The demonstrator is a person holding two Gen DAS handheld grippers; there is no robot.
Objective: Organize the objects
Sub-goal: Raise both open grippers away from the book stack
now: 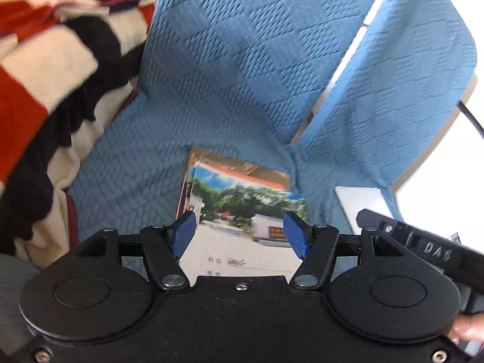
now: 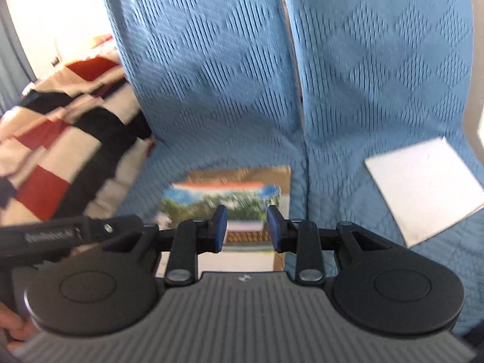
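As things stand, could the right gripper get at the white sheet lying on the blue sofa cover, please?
Probably yes. The white sheet lies flat and uncovered on the blue sofa cover, to the right of the right gripper, whose fingers hold nothing. Nothing stands between them; the picture booklet lies apart.

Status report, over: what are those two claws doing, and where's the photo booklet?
Left gripper open, right gripper open, both empty. Photo booklet flat on blue sofa. White paper lies apart; nothing blocking.
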